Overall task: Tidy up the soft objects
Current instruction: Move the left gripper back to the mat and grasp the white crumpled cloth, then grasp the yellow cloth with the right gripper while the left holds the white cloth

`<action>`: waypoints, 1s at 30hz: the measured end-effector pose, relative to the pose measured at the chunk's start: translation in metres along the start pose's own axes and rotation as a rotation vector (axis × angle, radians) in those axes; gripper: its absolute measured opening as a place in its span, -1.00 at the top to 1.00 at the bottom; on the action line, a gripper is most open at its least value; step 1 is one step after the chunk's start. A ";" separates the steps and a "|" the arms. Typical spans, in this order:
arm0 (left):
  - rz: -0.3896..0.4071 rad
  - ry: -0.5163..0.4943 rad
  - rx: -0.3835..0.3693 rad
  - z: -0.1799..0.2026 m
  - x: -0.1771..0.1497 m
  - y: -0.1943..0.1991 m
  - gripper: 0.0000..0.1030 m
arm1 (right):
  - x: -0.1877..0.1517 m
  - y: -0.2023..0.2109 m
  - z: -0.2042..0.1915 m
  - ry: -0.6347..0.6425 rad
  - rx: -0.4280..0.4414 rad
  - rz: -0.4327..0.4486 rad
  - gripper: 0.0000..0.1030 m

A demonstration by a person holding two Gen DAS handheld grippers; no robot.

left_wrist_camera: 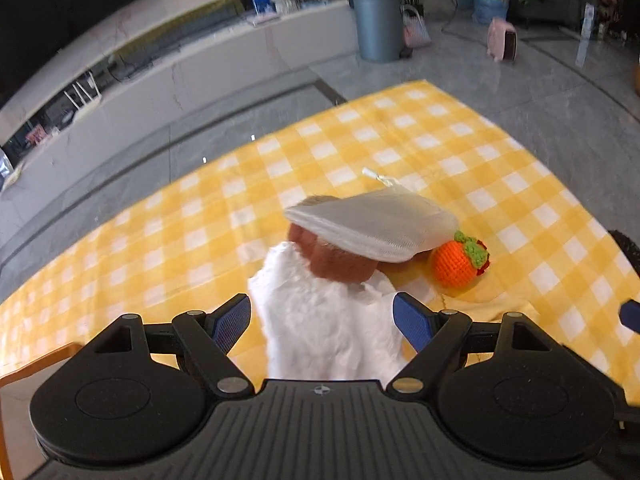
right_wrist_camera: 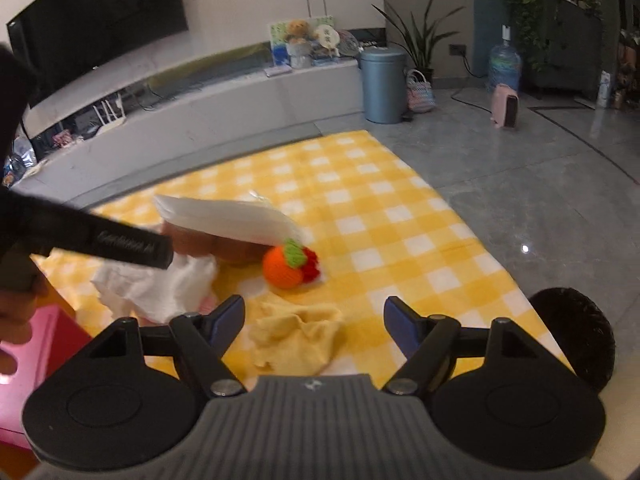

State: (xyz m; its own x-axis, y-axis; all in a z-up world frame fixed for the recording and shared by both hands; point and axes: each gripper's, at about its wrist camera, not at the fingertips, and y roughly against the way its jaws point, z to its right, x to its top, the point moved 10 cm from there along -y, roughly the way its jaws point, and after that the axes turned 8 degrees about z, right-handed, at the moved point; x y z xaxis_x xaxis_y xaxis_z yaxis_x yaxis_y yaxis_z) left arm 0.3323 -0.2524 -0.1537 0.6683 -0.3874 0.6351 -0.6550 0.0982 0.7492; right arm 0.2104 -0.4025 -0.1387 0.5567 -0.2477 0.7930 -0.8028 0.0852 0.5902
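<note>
Risk, white cloth: the fluffy white cloth [left_wrist_camera: 328, 320] lies between the left gripper [left_wrist_camera: 322, 320] blades, and its far edge sits against the brown plush [left_wrist_camera: 340, 264]; closing now could drag that plush along; judgement only
Risk, pile: the white mesh pouch [left_wrist_camera: 372, 224] rests on top of the brown plush, so a tug beneath may tip it onto the orange crochet fruit [left_wrist_camera: 460, 264] just beside it
Risk, yellow cloth: the crumpled yellow cloth [right_wrist_camera: 296, 336] nearly matches the checked tablecloth [right_wrist_camera: 400, 216]; a shallow pinch may catch both layers
Left fingers: spread wide, blue pads [left_wrist_camera: 232, 324] flanking the white cloth; no squeeze evident
Right fingers: right gripper [right_wrist_camera: 314, 330] jaws apart, empty; yellow cloth lies between and below them; contact cannot be told
Where things lie: all on the tablecloth, clustered near its front edge
</note>
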 end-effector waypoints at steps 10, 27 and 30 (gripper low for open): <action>-0.158 -0.062 0.074 0.009 -0.013 -0.049 -0.85 | -0.006 -0.006 0.002 0.017 0.002 -0.026 -0.47; -0.170 0.135 -0.123 -0.023 -0.015 0.007 0.74 | -0.028 -0.057 -0.007 0.029 0.048 -0.153 -0.47; -0.134 0.140 -0.155 -0.020 -0.015 0.029 0.73 | -0.036 -0.069 -0.011 0.059 0.040 -0.190 -0.77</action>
State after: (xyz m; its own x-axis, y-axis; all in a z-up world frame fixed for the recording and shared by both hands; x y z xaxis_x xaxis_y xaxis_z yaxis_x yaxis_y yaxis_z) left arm 0.3107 -0.2253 -0.1380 0.7949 -0.2763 0.5402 -0.5028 0.1984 0.8414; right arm 0.2479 -0.3893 -0.2057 0.7095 -0.1983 0.6762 -0.6894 0.0039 0.7244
